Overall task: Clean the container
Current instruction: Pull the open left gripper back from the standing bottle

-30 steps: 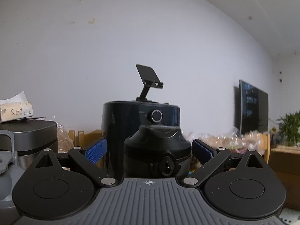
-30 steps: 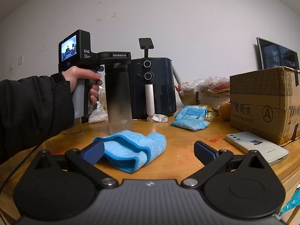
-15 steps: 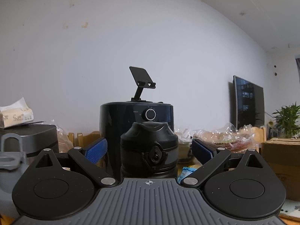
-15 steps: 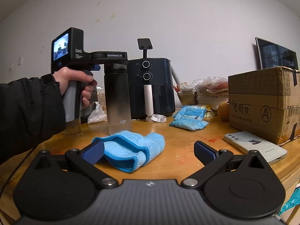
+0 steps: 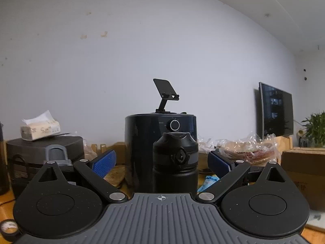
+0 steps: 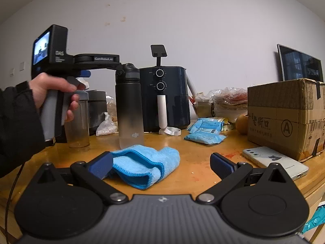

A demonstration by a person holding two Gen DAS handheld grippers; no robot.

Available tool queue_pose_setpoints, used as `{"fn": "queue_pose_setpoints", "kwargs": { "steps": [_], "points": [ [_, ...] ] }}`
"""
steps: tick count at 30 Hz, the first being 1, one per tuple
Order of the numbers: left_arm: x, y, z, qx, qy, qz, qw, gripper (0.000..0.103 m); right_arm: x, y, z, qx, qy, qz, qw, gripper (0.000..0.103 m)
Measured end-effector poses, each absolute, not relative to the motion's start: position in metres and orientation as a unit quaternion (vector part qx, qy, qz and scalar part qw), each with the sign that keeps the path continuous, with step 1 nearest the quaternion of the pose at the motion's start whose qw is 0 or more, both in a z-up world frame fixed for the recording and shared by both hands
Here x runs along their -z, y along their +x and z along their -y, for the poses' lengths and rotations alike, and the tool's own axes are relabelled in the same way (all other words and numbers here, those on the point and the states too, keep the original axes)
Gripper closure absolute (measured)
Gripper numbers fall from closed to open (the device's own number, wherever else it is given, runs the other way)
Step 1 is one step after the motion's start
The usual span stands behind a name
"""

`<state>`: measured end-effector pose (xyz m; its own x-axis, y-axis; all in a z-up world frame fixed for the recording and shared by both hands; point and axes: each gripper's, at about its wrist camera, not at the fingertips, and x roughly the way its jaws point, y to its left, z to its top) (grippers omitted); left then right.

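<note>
A tall bottle (image 6: 130, 109), black at the top and frosted clear at the bottom, stands upright on the wooden table (image 6: 195, 166). Its black lid (image 5: 175, 152) fills the middle of the left wrist view. My left gripper (image 5: 161, 161) is open, level with the lid, with its blue pads apart from the lid on both sides. A folded blue cloth (image 6: 144, 164) lies on the table in front of the bottle. My right gripper (image 6: 161, 162) is open and empty, low over the table, with the cloth by its left finger.
A black air fryer (image 6: 165, 99) stands behind the bottle. A clear jar (image 6: 79, 120) stands at the left. Blue packets (image 6: 205, 130), a phone (image 6: 274, 161) and a cardboard box (image 6: 288, 116) lie to the right. A grey cooker (image 5: 40, 152) is at the left.
My left gripper has drawn back from the bottle lid, which now looks smaller and farther off. The bottle stands on the table. My right gripper has hardly moved.
</note>
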<state>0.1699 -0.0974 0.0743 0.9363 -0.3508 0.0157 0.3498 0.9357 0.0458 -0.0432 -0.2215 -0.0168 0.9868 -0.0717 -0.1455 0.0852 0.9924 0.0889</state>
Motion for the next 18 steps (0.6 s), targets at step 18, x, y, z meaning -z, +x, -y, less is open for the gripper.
{"fn": "queue_pose_setpoints", "kwargs": {
  "steps": [18],
  "points": [
    [-0.066, 0.097, 0.068, 0.117, 0.028, -0.007, 0.993, 0.000, 0.010, -0.051, 0.216, 0.037, 0.042, -0.063, 0.996, 0.000]
  ]
}}
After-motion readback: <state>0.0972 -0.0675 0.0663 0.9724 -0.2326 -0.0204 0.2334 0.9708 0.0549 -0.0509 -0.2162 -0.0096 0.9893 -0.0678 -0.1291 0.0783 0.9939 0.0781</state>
